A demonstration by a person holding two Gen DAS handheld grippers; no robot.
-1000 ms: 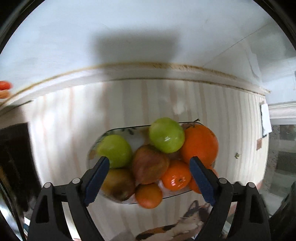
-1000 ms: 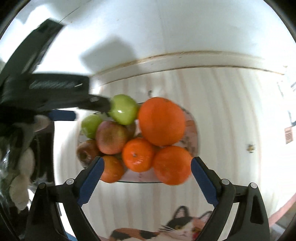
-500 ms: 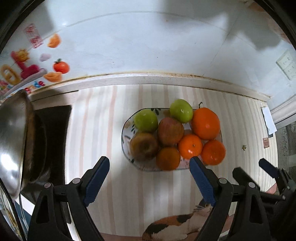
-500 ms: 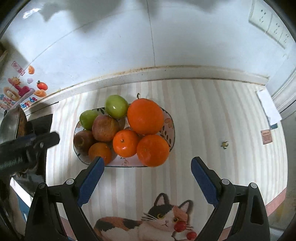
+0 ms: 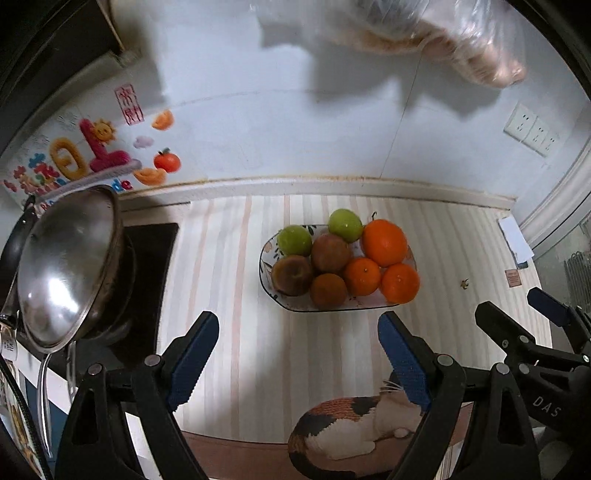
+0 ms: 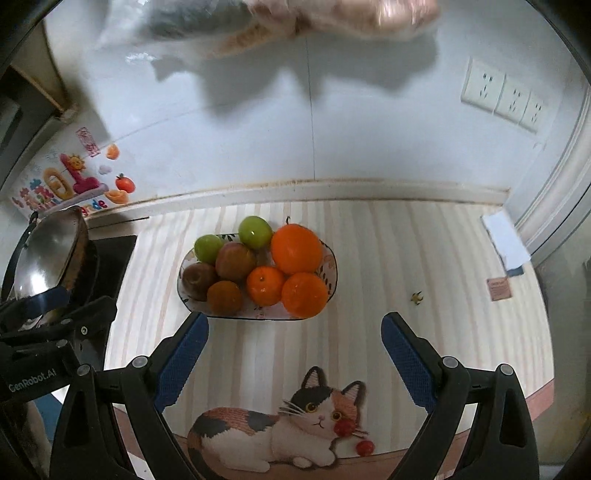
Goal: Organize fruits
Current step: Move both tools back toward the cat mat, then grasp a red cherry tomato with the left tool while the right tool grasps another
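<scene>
A patterned oval plate sits on the striped mat and holds a pile of fruit: two green apples, a reddish apple, a brown bruised fruit, a large orange and several smaller oranges. My left gripper is open and empty, held back from the plate. My right gripper is open and empty, also short of the plate. Each gripper shows at the edge of the other's view.
A steel wok lid leans over a black stove at the left. The mat's cat picture lies at the front edge. Wall sockets are at the upper right. A plastic-wrapped bundle hangs overhead.
Both grippers have pulled back and up from the plate, so the fruit looks smaller and farther away. Both stay open and empty. The fruit has not moved.
</scene>
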